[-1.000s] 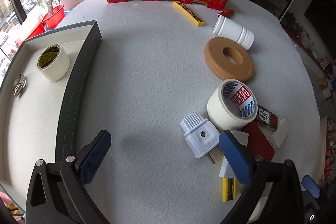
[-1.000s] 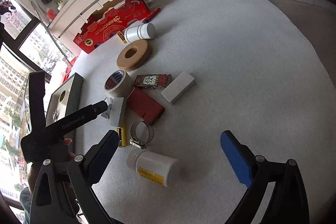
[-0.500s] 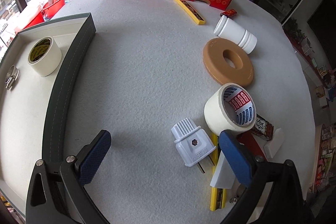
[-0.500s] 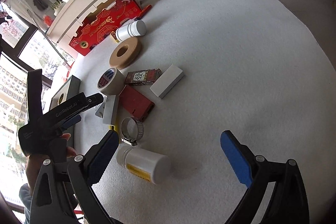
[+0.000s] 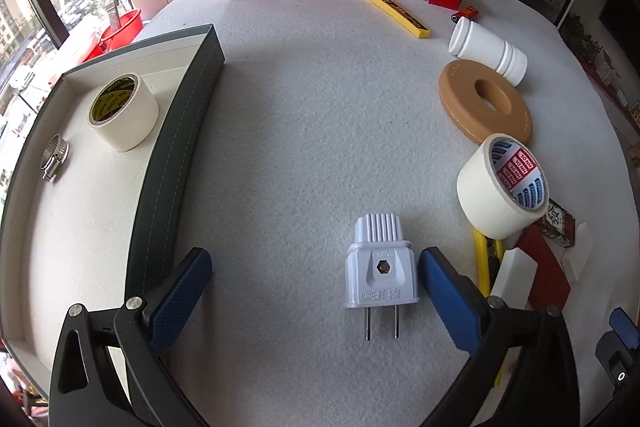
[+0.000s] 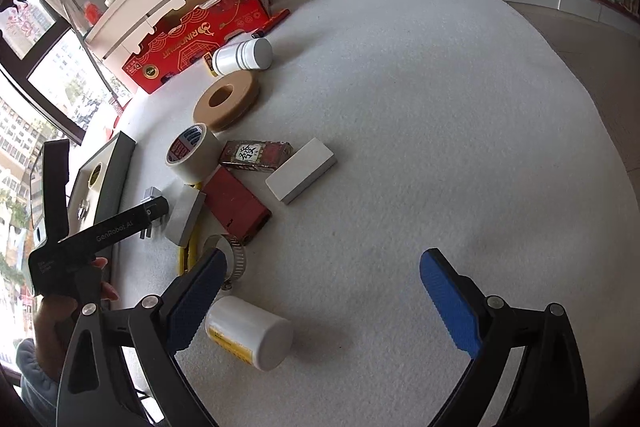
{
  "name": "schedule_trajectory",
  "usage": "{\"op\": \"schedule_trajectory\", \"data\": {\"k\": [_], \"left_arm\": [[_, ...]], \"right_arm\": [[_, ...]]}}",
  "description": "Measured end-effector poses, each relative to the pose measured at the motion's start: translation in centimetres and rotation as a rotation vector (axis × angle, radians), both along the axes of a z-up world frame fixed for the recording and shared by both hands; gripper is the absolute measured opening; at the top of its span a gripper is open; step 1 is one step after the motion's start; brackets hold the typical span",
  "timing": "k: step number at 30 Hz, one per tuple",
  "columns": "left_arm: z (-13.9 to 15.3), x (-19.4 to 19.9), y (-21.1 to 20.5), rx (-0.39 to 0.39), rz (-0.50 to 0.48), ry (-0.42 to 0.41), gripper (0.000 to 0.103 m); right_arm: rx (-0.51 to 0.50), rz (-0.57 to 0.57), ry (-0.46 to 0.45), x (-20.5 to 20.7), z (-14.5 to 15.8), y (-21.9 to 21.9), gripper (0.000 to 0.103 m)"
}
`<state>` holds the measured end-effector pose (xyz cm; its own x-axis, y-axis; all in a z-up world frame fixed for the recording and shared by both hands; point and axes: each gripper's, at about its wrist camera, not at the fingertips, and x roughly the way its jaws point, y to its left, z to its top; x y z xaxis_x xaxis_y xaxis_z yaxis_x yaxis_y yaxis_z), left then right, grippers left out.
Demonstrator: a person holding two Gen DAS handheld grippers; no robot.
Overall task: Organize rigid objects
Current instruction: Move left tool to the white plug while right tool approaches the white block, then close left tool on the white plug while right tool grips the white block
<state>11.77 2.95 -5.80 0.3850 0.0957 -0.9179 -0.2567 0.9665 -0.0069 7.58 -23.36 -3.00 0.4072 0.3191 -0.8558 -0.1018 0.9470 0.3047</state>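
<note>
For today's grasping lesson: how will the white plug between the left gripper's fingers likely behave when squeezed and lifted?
The plug looks like hard moulded plastic, so probably stiff and light. It lies flat on its broad face, so unlikely to roll. Its smooth tapered sides might slip between the left gripper pads; the two thin prongs could bend if knocked.

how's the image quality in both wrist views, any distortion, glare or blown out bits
Left wrist view: strong fisheye bends the dark green tray wall into an arc; windows at the left edge are overexposed; the white two-pin plug is sharp, under soft, even light. Right wrist view: same barrel distortion with dark vignetted corners; windows at upper left are blown out; the white pill bottle with yellow label casts only a faint shadow.
</note>
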Motion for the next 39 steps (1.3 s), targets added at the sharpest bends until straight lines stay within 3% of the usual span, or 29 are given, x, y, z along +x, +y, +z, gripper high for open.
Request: {"op": "schedule_trajectory", "data": {"k": [9,18,22,25,31,33,36,38,39], "left_arm": [[0.0,-0.3,-0.8,0.011,-0.003,-0.046,0.103],[0.0,-0.8,-1.0,0.017,0.000,-0.066,0.103],[0.1,-0.9,-0.9,0.018,0.002,-0.072,0.103],[0.1,-0.8,-0.9,0.018,0.008,-0.072,0.103],[0.2,-0.9,-1.0,0.013,0.008,-0.064,0.101],[0.4,-1.0,-1.3,0.011,-0.015,-0.068,0.096],[0.9,-1.2,-2.0,0.009,-0.059,-0.078,0.078],[1.2,-1.5,-2.4,0.009,-0.085,-0.089,0.051],[1.3,-1.6,-2.5,0.010,-0.096,-0.092,0.043]], "right_arm": [[-0.229,0.175,-0.065,4.4,-1.2,2.1,0.098],[-0.283,0.348,-0.114,5.4,-2.3,4.8,0.098],[-0.267,0.368,-0.127,5.6,-2.5,5.4,0.096],[-0.263,0.382,-0.136,5.4,-2.3,5.8,0.091],[-0.261,0.413,-0.134,4.7,-1.7,6.6,0.067],[-0.268,0.408,-0.130,4.5,-1.6,6.9,0.055],[-0.267,0.366,-0.117,4.4,-1.7,6.8,0.055],[-0.267,0.336,-0.108,4.3,-1.6,6.6,0.055],[-0.268,0.320,-0.105,4.3,-1.6,6.4,0.055]]}}
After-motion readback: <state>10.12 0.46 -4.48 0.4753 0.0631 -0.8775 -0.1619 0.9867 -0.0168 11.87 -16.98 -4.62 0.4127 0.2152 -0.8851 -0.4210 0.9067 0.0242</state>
